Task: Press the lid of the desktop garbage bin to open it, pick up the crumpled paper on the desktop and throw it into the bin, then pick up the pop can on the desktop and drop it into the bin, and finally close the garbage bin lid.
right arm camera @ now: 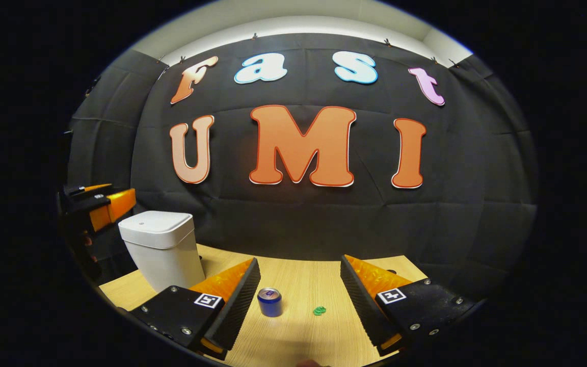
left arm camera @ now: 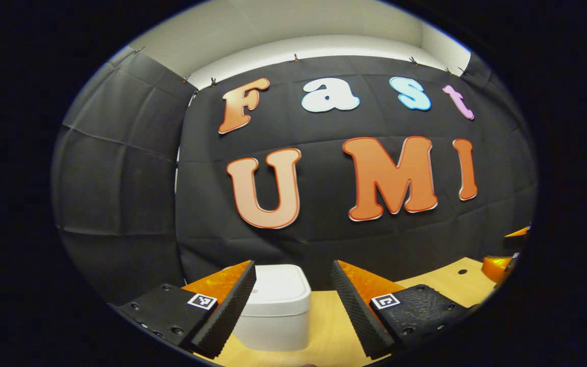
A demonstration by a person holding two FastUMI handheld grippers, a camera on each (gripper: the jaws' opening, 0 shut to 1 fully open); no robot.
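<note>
The white garbage bin point(left arm camera: 275, 306), lid down, stands on the wooden surface point(left arm camera: 331, 331) just ahead of the left hand-held gripper point(left arm camera: 293, 306), between its spread, empty fingers. The blue pop can point(right arm camera: 269, 302) stands upright between the open, empty fingers of the right hand-held gripper point(right arm camera: 298, 300), with a small green scrap point(right arm camera: 319, 310) beside it.

wooden table point(right arm camera: 298, 278) carries white bin point(right arm camera: 161, 250), upright can point(right arm camera: 270, 302), green scrap point(right arm camera: 319, 310).
</note>
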